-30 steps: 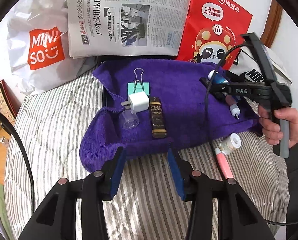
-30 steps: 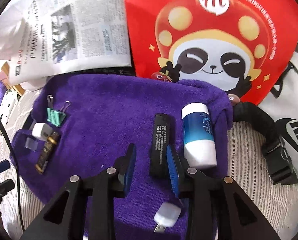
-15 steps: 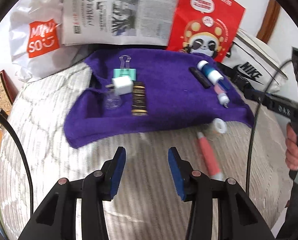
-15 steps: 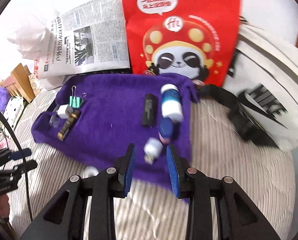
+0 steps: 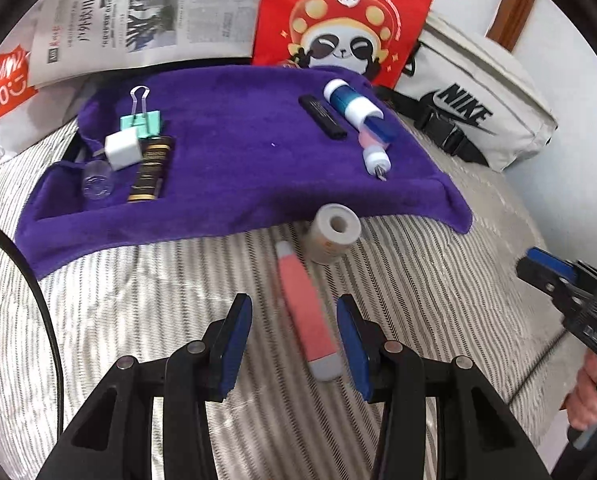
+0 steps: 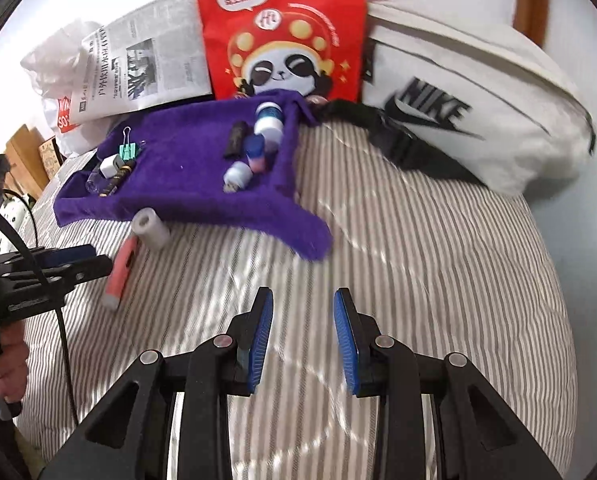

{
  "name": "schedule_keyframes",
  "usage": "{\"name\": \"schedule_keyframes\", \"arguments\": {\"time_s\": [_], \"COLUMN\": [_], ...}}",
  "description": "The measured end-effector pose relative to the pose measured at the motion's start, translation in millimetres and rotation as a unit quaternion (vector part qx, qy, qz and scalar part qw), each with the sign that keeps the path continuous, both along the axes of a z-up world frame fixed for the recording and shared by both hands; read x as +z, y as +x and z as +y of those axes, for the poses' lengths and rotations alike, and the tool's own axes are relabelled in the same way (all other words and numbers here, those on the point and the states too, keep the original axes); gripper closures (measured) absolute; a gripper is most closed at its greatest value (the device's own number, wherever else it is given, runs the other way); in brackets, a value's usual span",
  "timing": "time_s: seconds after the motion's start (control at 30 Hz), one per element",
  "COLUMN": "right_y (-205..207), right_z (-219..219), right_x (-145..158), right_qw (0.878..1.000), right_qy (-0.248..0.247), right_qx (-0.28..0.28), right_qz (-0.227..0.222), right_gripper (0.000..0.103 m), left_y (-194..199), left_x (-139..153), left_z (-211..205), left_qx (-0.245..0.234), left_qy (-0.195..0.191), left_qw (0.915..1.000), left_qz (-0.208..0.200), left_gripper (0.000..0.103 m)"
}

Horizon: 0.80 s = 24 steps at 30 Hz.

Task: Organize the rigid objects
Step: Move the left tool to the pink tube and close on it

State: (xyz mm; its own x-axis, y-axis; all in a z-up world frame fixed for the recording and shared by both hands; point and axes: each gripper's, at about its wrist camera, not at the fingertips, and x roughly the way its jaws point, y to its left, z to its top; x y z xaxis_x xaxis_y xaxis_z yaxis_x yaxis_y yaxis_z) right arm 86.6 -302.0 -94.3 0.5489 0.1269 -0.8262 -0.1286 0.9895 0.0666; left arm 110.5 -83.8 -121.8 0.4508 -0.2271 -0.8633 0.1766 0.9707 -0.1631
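**benchwatcher:** So what changed in the last second? Looked like both hands shifted.

**me (driving the rig remotely):** Yeah, both pulled back off the purple towel [image 5: 234, 152]. A second ago my right gripper [image 6: 302, 340] was hovering right over the towel's far right corner, by the black stick [image 5: 322, 116] and the blue-and-white tube [image 5: 352, 104]. Now it's out over bare striped bedding [image 6: 418, 260], jaws slightly apart and nothing between them. So that drop-off looks finished to me.

**benchwatcher:** And the left?

**me:** The left gripper [image 5: 294, 344] swung over to the leftovers. The pink pen [image 5: 306, 312] now sits between its pads, lying on the bedding just off the towel's near edge. Jaws are parted, not pinching it yet; there's a gap on both sides.

**benchwatcher:** Anything else still off the towel?

**me:** The tape roll [image 5: 332, 236], touching the near edge of the towel, just past the pen's tip. Clip [image 5: 140, 120], charger [image 5: 122, 148] and the rest are already lined up along the towel's left and right sides. My guess: two items to go, pen first.
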Motion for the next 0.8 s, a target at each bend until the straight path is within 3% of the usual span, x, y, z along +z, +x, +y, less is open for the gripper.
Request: {"name": "schedule_keyframes", "arguments": {"time_s": [0.1, 0.23, 0.47, 0.53, 0.6, 0.8], "right_y": [-4, -6, -8, -7, -7, -3], "right_z": [-5, -9, -7, -4, 0, 16], "right_x": [0, 0, -8, -10, -12, -14], "right_qw": [1.000, 1.000, 1.000, 1.000, 1.000, 1.000], "right_qy": [0.001, 0.002, 0.014, 0.012, 0.012, 0.014], "right_qx": [-0.004, -0.007, -0.004, -0.001, 0.002, 0.015], "right_qz": [0.000, -0.004, 0.007, 0.010, 0.012, 0.017], "right_gripper": [0.071, 0.071, 0.071, 0.071, 0.071, 0.071], "left_y": [1, -7, -6, -6, -7, -6], "left_x": [-11, -12, -7, -7, -8, -7], "left_z": [-15, -24, -6, -10, -14, 1], "left_qx": [0.002, -0.008, 0.012, 0.011, 0.000, -0.006], "left_qy": [0.037, 0.088, 0.053, 0.065, 0.072, 0.030], "left_qw": [0.9993, 0.9957, 0.9984, 0.9977, 0.9972, 0.9994], "left_qz": [0.004, -0.027, -0.015, -0.017, -0.022, -0.015], "left_gripper": [0.061, 0.067, 0.067, 0.073, 0.087, 0.087]}}
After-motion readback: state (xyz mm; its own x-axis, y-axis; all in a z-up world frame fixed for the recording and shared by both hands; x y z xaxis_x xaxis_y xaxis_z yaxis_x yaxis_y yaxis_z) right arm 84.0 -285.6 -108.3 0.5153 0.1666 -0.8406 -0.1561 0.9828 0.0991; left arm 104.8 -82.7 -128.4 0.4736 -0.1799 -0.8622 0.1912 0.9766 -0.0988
